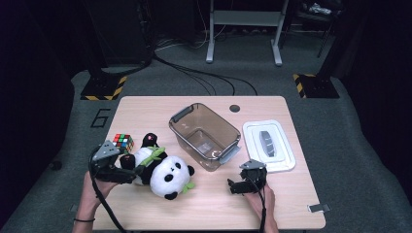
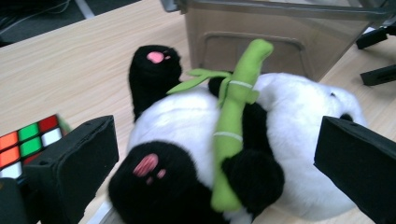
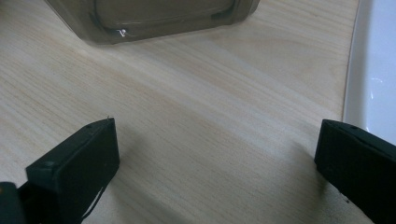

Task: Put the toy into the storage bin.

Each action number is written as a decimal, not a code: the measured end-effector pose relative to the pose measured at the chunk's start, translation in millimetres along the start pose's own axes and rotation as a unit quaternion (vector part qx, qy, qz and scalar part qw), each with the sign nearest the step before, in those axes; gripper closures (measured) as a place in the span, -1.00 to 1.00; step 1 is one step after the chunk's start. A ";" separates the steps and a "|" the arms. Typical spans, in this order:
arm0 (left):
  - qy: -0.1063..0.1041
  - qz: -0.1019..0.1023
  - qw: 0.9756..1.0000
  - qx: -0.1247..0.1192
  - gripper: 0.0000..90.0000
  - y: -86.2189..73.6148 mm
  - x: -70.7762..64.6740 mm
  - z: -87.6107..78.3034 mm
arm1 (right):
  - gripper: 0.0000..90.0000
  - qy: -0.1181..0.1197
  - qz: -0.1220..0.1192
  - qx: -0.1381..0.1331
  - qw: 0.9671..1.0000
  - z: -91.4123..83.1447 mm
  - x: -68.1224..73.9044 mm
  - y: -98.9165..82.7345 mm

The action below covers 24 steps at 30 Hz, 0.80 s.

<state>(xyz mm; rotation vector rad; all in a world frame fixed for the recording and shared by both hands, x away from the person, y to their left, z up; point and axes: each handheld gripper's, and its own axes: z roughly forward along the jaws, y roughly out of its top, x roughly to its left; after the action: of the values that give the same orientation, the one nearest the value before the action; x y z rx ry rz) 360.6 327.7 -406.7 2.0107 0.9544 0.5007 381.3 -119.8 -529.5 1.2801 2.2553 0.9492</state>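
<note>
The panda plush point(image 1: 163, 171) lies on its back at the near left of the wooden table point(image 1: 272, 204), and my left gripper point(image 1: 127, 171) reaches into it from the left. In the left gripper view I see my jaws spread wide, one on each side of the panda's black legs and white belly, not closed on it; whether they touch the fur I cannot tell. A green bamboo stalk point(image 2: 233, 116) of felt lies across the panda's front, held under one black paw. Just behind my left gripper sits a colour cube point(image 1: 123, 142), close to the panda's raised foot. Further out, the clear smoky plastic bin point(image 1: 204, 136) stands open near the table's middle, just beyond the panda's head. Its white lid point(image 1: 268, 144) lies flat to the right of it. My right gripper point(image 1: 236, 185) hovers over bare wood, jaws wide apart, holding nothing. On the floor left of the table I read a large "6" point(image 1: 99, 118).
</note>
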 end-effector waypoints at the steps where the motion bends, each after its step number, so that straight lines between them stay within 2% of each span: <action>1: -0.002 0.001 1.000 0.002 -1.00 1.7 -0.9 2.5 | -1.00 0.000 0.000 0.000 1.000 0.0 0.1 0.0; 6: -0.017 0.007 1.000 0.011 -1.00 7.2 -4.2 16.9 | -1.00 0.000 0.000 0.000 1.000 0.0 0.0 0.0; 13: -0.020 0.013 1.000 0.016 -1.00 14.9 -9.5 29.1 | -1.00 0.000 -0.001 0.000 1.000 -0.1 0.2 0.0; 17: -0.017 0.016 0.999 0.032 -0.97 18.7 -11.3 37.3 | -1.00 0.000 -0.001 0.000 1.000 0.0 0.2 0.0; 20: -0.018 0.017 0.999 0.042 -0.61 17.6 -12.7 43.3 | -1.00 0.001 -0.006 0.002 1.000 -0.3 -0.5 -0.2; 21: -0.014 0.015 0.999 0.046 -0.55 17.2 -12.9 44.5 | -1.00 0.001 -0.007 0.002 1.000 -0.4 -0.5 -0.1; 23: -0.008 0.009 0.999 0.050 -0.25 15.9 -13.1 47.0 | -1.00 0.000 -0.010 -0.001 1.000 -0.1 -0.9 -0.1; 24: -0.006 0.006 0.999 0.053 -0.23 15.4 -13.4 48.6 | -1.00 0.000 -0.009 0.000 1.000 -0.1 -0.7 -0.2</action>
<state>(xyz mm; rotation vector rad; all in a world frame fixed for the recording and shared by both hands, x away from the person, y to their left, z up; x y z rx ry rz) 389.9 286.6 -422.0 2.1120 0.9796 0.4518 381.4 -120.5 -529.5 1.2568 2.2627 0.9440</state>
